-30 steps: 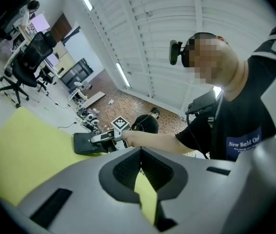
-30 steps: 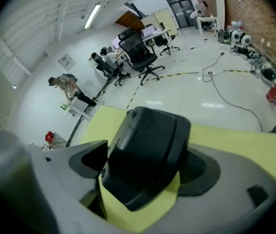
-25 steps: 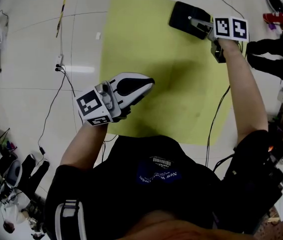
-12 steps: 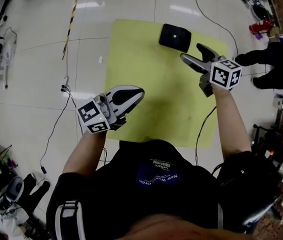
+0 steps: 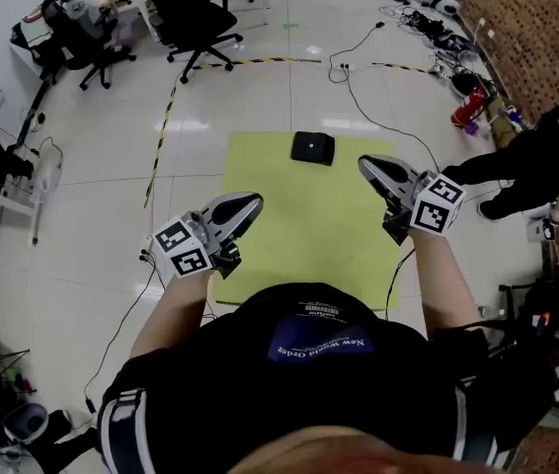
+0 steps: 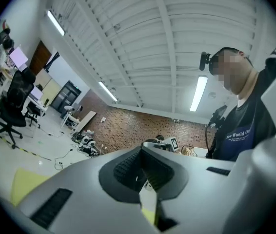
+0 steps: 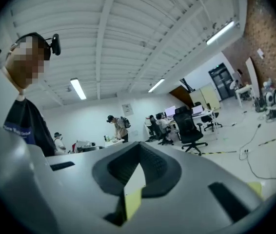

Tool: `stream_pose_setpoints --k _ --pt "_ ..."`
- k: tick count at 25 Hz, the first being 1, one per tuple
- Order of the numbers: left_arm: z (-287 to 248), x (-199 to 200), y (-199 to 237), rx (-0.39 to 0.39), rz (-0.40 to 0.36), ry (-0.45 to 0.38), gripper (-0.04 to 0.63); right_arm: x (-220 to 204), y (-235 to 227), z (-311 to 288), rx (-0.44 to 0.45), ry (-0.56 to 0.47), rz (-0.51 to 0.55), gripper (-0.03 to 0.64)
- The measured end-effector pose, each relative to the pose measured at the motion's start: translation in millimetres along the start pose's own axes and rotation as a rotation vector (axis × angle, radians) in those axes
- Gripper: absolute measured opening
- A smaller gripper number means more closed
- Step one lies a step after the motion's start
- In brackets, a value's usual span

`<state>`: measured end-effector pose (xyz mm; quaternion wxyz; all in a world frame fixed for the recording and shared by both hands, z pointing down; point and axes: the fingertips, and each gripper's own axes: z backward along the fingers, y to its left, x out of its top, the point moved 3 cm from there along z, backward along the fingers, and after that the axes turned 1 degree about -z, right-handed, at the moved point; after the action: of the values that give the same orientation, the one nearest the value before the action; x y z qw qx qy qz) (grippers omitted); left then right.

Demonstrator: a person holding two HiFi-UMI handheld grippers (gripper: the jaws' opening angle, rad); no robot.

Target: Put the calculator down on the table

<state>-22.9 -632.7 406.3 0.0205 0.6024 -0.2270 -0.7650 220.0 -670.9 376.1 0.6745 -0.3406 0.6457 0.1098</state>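
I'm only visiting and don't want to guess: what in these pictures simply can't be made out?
Calculator: head view, too small and dark to read keys or display; in neither gripper view.
Yellow mat: head view, near edge hidden behind the person's shoulders.
Floor under the left gripper and right gripper (jaws just closed, empty): gripper views, blocked by each gripper's own grey body.

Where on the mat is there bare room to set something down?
The mat is bare from its near edge up to the calculator at the far edge, and in the far left corner beside it. Left of the mat the floor is open up to the striped tape. Crowded: clutter along the brick wall.
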Motion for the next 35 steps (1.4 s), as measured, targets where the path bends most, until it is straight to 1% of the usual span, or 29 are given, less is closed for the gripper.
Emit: stream_pose_setpoints --k 2,3,5,7,9,11,14,17,21,24,30,35 --pt "-5 23 -23 -0.019 -0.065 -0.010 0.006 7 26 24 0.028 0.006 0.051 -0.011" --pt "-5 34 -32 -0.028 -0.099 -0.010 0.006 8 37 34 0.033 -0.003 0.059 -0.011" --pt "-4 50 -48 -0.041 -0.151 -0.008 0.006 6 54 54 0.035 -0.044 0.029 -0.011" --pt "-4 55 -59 -0.047 -0.173 -0.010 0.006 -8 62 71 0.024 -0.074 -0.027 -0.011" --pt "-5 51 -66 -0.055 -0.162 -0.011 0.006 -31 68 77 0.001 -0.059 -0.068 -0.012" --pt "-3 34 -72 -0.058 -0.121 0.003 0.006 -54 76 83 -0.012 -0.046 -0.114 -0.012" --pt "-4 11 -80 -0.058 -0.072 0.033 0.006 -69 80 95 -0.025 -0.066 -0.150 -0.012" --pt "-8 11 -86 -0.069 -0.076 0.026 0.006 -62 82 98 -0.026 -0.070 -0.102 -0.012" --pt "-9 16 -87 -0.076 -0.086 0.016 0.006 -50 88 85 -0.003 -0.060 -0.037 -0.014" --pt "-6 11 -88 -0.072 -0.079 0.016 0.006 -51 93 80 0.019 -0.047 -0.024 -0.014" --pt "2 8 -89 -0.063 -0.072 0.006 0.006 -53 98 80 0.023 -0.029 -0.010 -0.014" --pt "-3 5 -93 -0.065 -0.072 0.006 0.006 -54 97 85 0.037 -0.013 0.002 -0.014"
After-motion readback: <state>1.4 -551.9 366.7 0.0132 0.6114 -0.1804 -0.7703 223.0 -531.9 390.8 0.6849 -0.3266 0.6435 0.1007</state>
